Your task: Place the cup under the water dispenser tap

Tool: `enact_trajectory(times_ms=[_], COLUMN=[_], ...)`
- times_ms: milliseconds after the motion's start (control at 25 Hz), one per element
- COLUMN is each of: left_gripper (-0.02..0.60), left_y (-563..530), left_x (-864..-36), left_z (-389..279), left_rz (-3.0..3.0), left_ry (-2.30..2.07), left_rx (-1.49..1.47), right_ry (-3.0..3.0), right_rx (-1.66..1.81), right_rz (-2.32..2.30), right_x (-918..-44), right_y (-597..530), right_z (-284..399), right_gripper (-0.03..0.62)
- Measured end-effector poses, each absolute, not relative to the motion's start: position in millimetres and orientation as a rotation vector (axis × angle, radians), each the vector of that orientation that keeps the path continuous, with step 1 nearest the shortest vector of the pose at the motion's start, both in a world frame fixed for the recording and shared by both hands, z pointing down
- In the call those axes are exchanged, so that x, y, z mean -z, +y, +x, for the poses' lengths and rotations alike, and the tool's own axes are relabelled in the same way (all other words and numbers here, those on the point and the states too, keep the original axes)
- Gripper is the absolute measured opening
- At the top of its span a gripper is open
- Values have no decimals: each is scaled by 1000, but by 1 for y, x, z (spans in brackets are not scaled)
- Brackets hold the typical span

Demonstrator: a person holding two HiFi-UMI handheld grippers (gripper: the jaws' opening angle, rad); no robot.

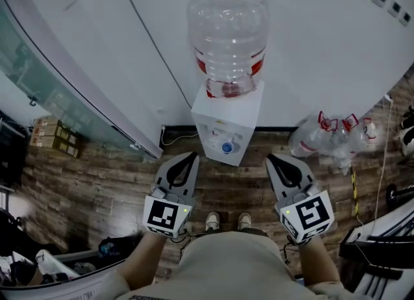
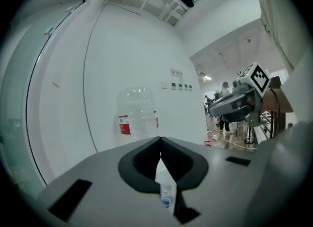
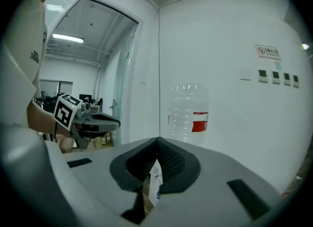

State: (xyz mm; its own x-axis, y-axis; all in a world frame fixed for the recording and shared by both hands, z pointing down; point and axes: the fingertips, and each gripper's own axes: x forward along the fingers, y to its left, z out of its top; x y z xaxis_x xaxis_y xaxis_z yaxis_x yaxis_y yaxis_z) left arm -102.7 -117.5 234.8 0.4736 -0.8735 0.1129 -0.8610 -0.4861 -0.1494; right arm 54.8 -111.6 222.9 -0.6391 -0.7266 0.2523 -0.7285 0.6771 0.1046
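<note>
Cup [image 1: 227, 148] in sight from the head view: a small blue round shape sitting in the recess of the white water dispenser [image 1: 217, 108], right below the big clear bottle [image 1: 228, 33]. It reads as already in place under the tap, though the tap itself is too small to pick out. The left gripper [image 1: 192, 158] and the right gripper [image 1: 272, 160] hang either side, both short of the dispenser, neither touching it.

Over to the left gripper view: jaws pressed together, nothing between them. Through the slit below the tips the blue cup [image 2: 166, 202] peeks out at the dispenser front, and the bottle [image 2: 137, 116] stands behind.

Right gripper view now: jaws also closed up and empty, with a sliver of the dispenser [image 3: 155, 179] showing in the gap and the left gripper [image 3: 93, 120] off to the side.

My call: the placing looks done. What matters from here is clearance. Keep both closed grippers away from the recess, draw back straight rather than sweeping across, and check the cup sits upright and centred under the spout.
</note>
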Motion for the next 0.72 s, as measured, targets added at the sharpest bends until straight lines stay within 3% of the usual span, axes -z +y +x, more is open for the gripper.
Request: enact_trajectory(times_ms=[720], left_gripper=[6], left_y=[-101], left_x=[-229], left_z=[-101], left_rz=[-2627], left_ry=[1540], left_rx=[303], right_ry=[-2599], right_rx=[-7], right_rz=[1175], right_x=[-221], right_y=[-104], right_z=[59], right_gripper=[6])
